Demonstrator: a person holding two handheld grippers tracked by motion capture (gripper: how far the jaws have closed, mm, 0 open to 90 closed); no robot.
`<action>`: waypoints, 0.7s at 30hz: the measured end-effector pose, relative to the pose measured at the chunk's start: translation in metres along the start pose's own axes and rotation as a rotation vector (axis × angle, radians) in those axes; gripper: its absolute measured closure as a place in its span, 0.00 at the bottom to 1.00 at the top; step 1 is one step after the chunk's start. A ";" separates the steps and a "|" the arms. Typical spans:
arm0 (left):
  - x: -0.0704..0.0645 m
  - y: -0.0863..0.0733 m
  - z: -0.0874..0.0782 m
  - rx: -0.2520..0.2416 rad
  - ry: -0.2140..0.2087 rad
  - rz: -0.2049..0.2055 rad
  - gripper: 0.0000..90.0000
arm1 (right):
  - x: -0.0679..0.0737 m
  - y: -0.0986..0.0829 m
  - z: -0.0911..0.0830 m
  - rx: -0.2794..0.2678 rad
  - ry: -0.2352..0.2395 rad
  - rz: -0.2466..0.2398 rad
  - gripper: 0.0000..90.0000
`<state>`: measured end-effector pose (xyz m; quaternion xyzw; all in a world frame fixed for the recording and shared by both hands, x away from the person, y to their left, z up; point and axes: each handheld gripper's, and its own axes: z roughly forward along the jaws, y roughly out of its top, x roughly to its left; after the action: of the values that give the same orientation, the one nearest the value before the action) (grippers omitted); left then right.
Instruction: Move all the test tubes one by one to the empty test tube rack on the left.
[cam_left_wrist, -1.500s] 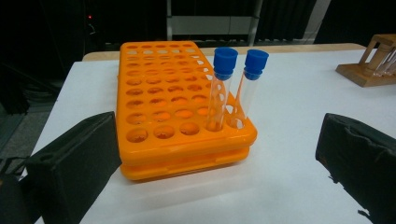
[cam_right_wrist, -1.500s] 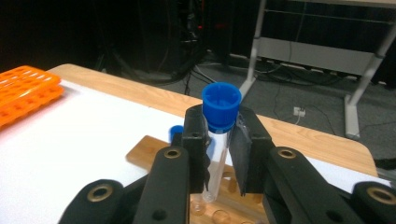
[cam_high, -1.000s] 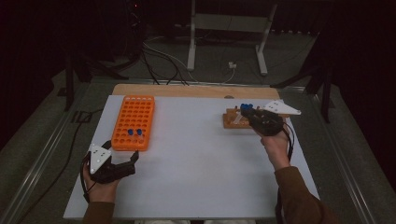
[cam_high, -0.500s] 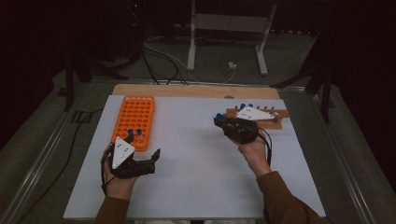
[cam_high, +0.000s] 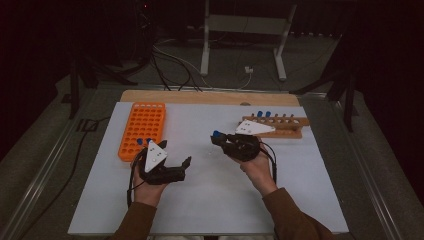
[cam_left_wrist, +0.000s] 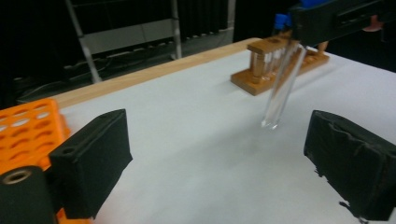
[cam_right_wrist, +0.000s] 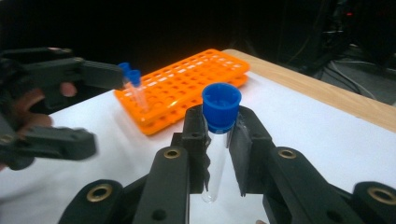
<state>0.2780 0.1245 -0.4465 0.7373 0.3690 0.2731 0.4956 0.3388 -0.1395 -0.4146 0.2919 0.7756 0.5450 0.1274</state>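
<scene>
Since a second ago the right gripper (cam_high: 220, 141) has left the wooden rack (cam_high: 280, 126) and come toward the surface's centre, jaws clenched on a blue-capped tube (cam_right_wrist: 218, 140). The left gripper (cam_high: 181, 164), jaws released and empty, has swung toward it from 9 o'clock, suggesting a handover toward the orange rack (cam_high: 142, 129).

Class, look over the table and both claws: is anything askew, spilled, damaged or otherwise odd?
Nothing is spilled or toppled. One detail: the black padding on a jaw of the open left claw looks frayed and ragged along its edge. The right claw holds a blue-capped test tube tilted above the table, not dropped.
</scene>
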 end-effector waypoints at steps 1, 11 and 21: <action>-0.002 0.000 0.001 -0.001 -0.008 0.006 0.16 | 0.002 0.000 0.002 0.001 0.009 -0.001 0.85; -0.011 0.003 0.010 -0.002 -0.072 0.027 0.46 | 0.026 0.002 0.016 0.016 0.081 -0.026 0.85; -0.013 0.002 0.013 -0.003 -0.137 0.023 0.78 | 0.038 0.003 0.022 0.024 0.116 -0.048 0.85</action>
<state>0.2815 0.1062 -0.4496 0.7579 0.3253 0.2280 0.5175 0.3209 -0.0991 -0.4155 0.2425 0.7950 0.5484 0.0916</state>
